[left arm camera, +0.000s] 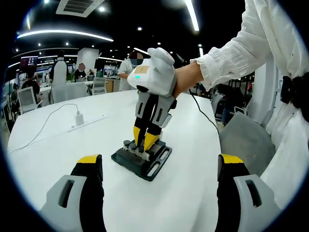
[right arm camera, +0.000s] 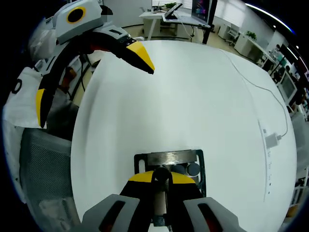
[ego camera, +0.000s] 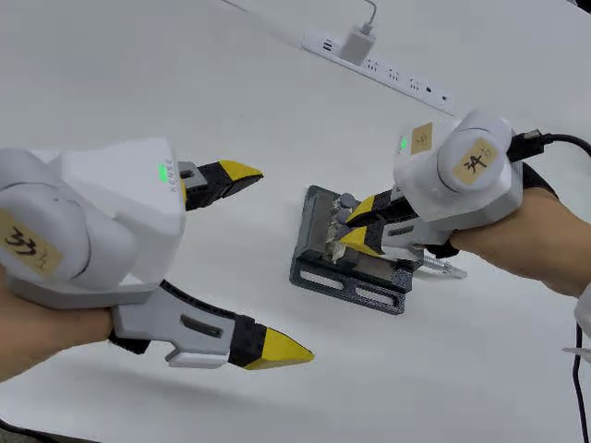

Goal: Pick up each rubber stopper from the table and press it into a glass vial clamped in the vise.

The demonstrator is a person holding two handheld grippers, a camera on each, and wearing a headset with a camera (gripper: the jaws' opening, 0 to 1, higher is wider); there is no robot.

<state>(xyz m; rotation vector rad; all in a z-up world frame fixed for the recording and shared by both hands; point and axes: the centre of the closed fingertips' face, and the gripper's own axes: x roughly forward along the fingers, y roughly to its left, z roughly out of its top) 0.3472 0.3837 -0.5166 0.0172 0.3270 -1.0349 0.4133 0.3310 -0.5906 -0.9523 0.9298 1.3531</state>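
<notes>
A dark grey vise sits on the white table and holds glass vials. Some of them carry grey rubber stoppers. My right gripper points down onto the vise, its yellow tips nearly together on a dark rubber stopper over a vial. In the left gripper view the right gripper stands upright on the vise, beside stoppered vials. My left gripper hovers left of the vise, open and with nothing in it. It also reaches into the right gripper view as the left gripper.
A white power strip with a plugged-in charger lies at the far side of the table. The vise's screw handle sticks out to the right. Bare white table surrounds the vise. A grey chair stands by the person.
</notes>
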